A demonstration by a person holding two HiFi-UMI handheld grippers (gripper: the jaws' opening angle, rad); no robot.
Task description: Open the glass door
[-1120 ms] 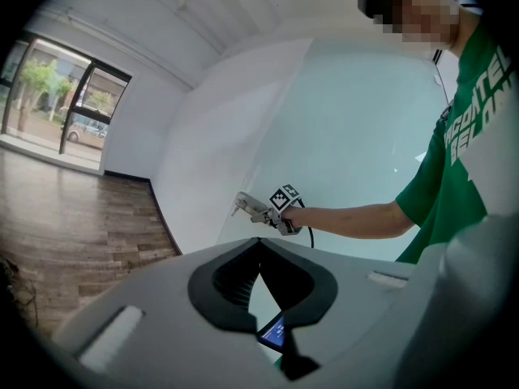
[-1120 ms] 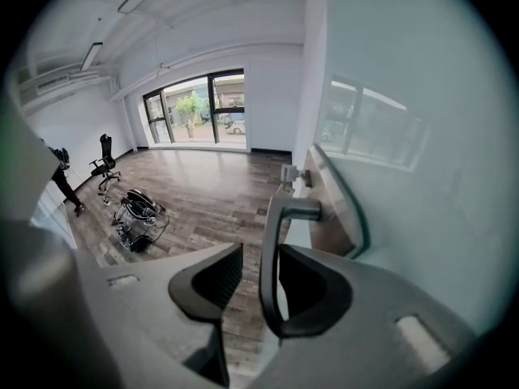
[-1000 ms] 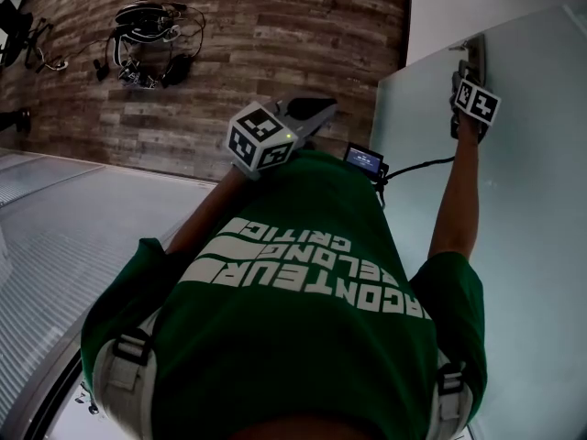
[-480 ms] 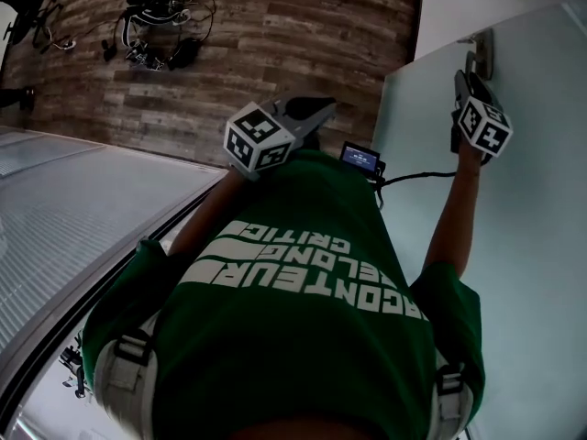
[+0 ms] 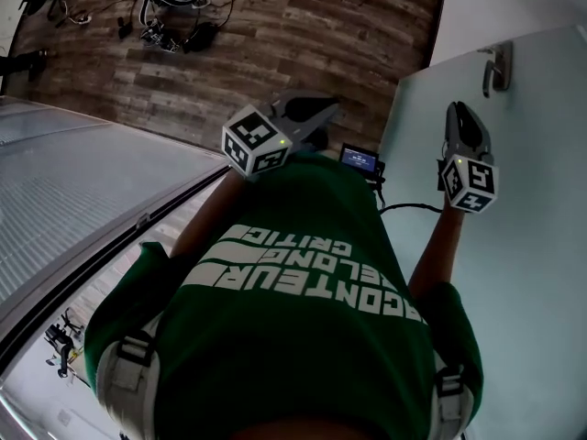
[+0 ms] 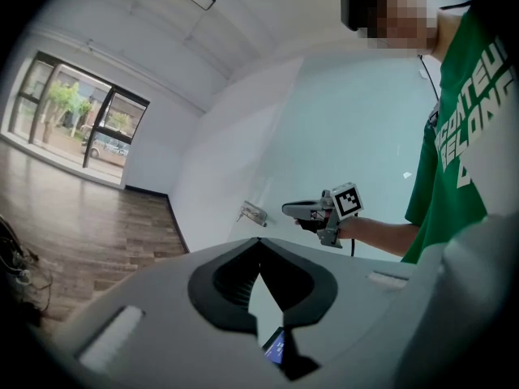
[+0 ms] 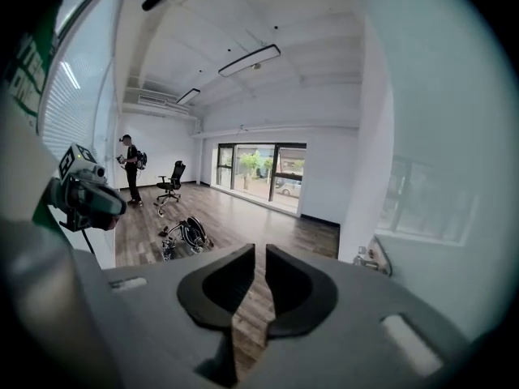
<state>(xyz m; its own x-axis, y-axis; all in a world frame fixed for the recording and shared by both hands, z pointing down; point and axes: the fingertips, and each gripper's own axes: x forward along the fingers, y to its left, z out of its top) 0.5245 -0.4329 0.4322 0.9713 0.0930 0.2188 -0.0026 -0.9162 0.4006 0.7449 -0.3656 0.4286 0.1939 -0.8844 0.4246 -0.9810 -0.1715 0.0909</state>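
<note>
**Q:** Where does the glass door [image 5: 514, 264] stand?

**A:** It fills the right of my head view, with its lever handle [image 5: 496, 67] near the top corner. Its free edge lies against bare wood floor [image 5: 303, 35]. My right gripper view looks past that edge into the room beyond, as far as an office chair [image 7: 170, 186]. I judge the door already swung open, wide enough to walk through.

**Q:** And the grippers?

**A:** My right gripper [image 5: 463, 115] is near the handle, just below it in the head view, but apart from it. It touches neither lever nor glass. Its jaws have just been closing and stand nearly together, a thin slit left, with nothing between them. My left gripper [image 5: 323, 108] hangs in front of the green shirt [image 5: 303, 319], well apart from the door. Its jaws meet at the tips and are empty.

**Q:** What is left?

**A:** Little, by my reading. The pull on the handle appears done and the handle released. I cannot tell from here whether the door should swing wider. If it should, I would take the lever again or push on the panel.
</note>
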